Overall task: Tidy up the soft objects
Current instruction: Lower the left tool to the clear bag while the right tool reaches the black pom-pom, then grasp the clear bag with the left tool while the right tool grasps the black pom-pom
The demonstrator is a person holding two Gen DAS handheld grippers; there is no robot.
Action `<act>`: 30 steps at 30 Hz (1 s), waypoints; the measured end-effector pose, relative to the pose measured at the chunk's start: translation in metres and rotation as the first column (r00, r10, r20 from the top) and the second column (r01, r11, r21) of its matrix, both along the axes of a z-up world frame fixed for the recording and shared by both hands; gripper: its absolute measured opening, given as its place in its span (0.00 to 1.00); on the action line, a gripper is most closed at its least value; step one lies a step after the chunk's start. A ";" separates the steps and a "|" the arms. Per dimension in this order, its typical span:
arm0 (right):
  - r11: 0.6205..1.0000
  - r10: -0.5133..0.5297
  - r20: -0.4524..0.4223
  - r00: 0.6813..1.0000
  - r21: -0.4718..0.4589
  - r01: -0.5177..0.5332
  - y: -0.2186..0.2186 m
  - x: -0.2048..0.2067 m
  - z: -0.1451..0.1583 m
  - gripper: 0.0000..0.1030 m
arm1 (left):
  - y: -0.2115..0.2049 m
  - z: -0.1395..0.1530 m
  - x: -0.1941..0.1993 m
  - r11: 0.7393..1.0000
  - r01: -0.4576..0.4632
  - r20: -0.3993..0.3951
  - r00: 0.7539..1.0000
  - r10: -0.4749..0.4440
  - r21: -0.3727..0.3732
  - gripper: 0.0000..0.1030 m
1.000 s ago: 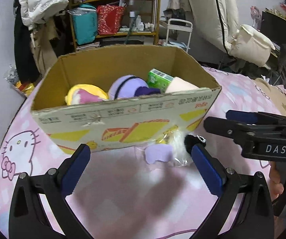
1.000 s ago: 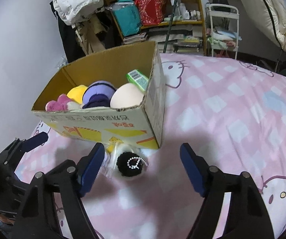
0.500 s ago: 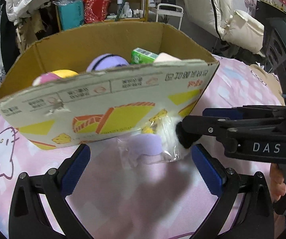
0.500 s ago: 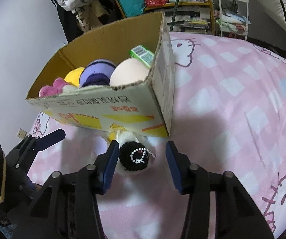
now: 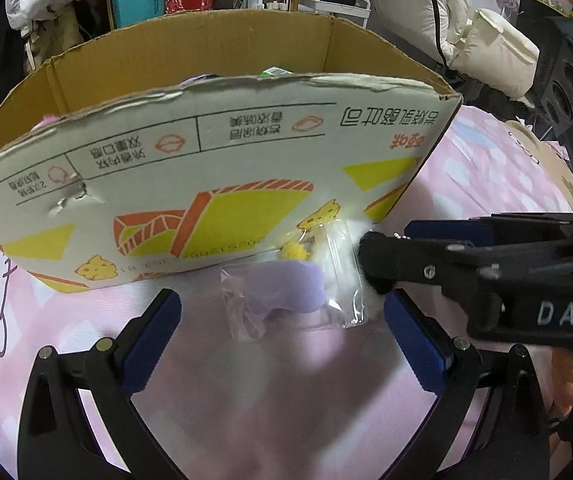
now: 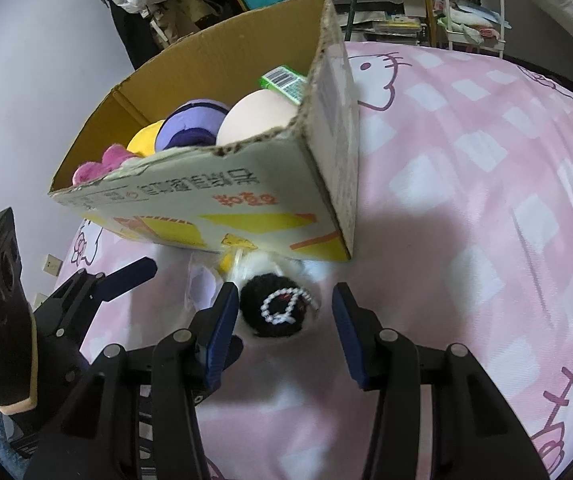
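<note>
Lying on the pink checked bedspread [image 6: 466,208] against the front foot of the cardboard box [image 6: 246,204], the black-and-white pompom [image 6: 276,310] is round with no clear long axis, its bead loop facing up. The right gripper [image 6: 282,320] straddles it half open, left pad touching, right pad apart. The left gripper [image 5: 282,328] stands wide open, empty, around a bagged purple plush [image 5: 286,290].

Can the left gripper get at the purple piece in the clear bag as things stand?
Probably yes: the left gripper is open with the purple piece lying just ahead on the bedspread. The right gripper, crowding the bag's right side, might interfere.
</note>
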State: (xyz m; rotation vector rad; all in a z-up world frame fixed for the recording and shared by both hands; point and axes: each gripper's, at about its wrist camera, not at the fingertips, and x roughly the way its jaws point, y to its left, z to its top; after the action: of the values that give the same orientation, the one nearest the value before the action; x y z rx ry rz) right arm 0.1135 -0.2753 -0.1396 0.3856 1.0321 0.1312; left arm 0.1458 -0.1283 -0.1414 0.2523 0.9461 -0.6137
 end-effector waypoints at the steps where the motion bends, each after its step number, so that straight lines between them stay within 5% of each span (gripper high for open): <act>1: 1.000 0.006 0.001 1.000 -0.001 -0.006 0.001 0.000 0.000 0.50 | 0.000 -0.001 0.000 1.000 -0.001 -0.001 1.000 0.001 0.001 0.97; 7: 1.000 0.030 -0.007 1.000 -0.006 -0.031 0.007 0.000 -0.001 0.50 | -0.001 -0.007 0.003 1.000 -0.016 -0.013 1.000 0.016 0.021 0.97; 10: 0.999 0.040 -0.015 0.999 -0.002 -0.040 0.008 0.001 -0.002 0.34 | -0.002 -0.009 0.006 0.999 -0.023 -0.017 1.000 0.024 0.026 0.97; 22: 0.999 0.038 -0.033 0.999 -0.003 -0.038 0.004 0.002 -0.006 0.33 | -0.003 -0.016 0.009 0.999 -0.033 -0.024 0.999 0.034 0.035 0.97; 30: 0.999 0.031 -0.033 0.999 -0.011 -0.031 0.002 0.002 -0.007 0.33 | -0.001 -0.016 0.007 1.000 -0.018 -0.033 0.999 0.018 0.003 0.75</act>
State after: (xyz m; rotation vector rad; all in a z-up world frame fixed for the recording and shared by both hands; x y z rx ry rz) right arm 0.1159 -0.2735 -0.1465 0.3624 1.0710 0.1468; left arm 0.1533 -0.1293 -0.1575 0.2362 0.9804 -0.6018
